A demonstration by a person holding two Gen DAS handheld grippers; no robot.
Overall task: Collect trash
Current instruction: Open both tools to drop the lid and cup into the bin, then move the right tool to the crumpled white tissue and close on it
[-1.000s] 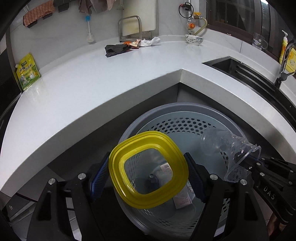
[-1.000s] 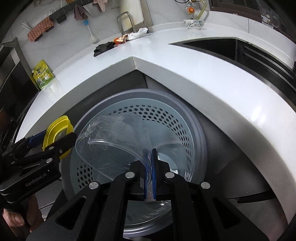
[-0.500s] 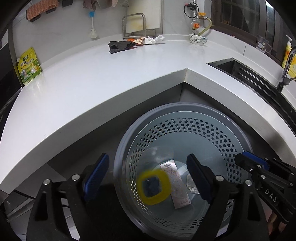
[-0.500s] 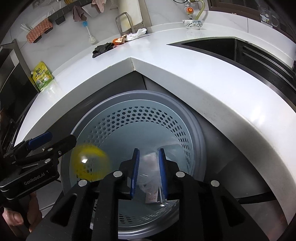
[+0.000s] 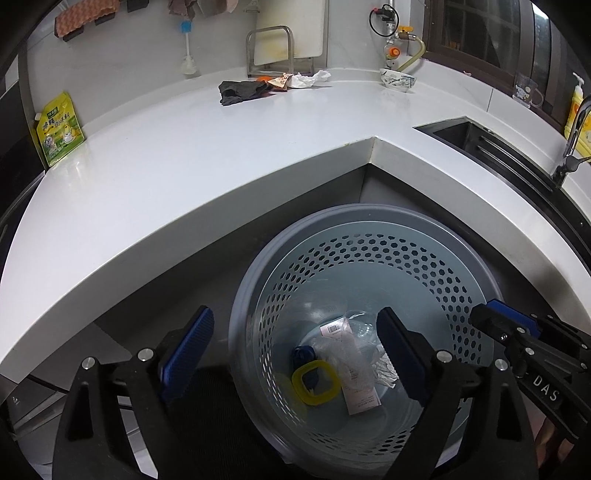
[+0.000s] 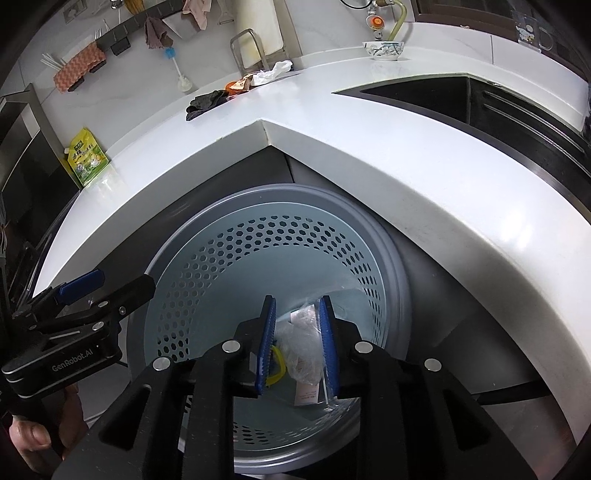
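Your left hand-held gripper (image 5: 295, 347) gapes empty over the bin (image 5: 369, 236); the right hand-held gripper (image 6: 297, 341) is opening, empty — yellow lid (image 5: 316, 382) and what looks like clear plastic below.

White counter (image 5: 184, 155) wrapping the corner. Green pouch (image 5: 59, 129) leaning far left, patterned bowl (image 5: 397, 78) at the back, sink (image 5: 480, 144) sunk in right, cutting board (image 5: 291, 29) racked against the wall.

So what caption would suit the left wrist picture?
Open left hand-held gripper above the perforated bin, where a yellow lid and clear plastic wrapper lie at the bottom.
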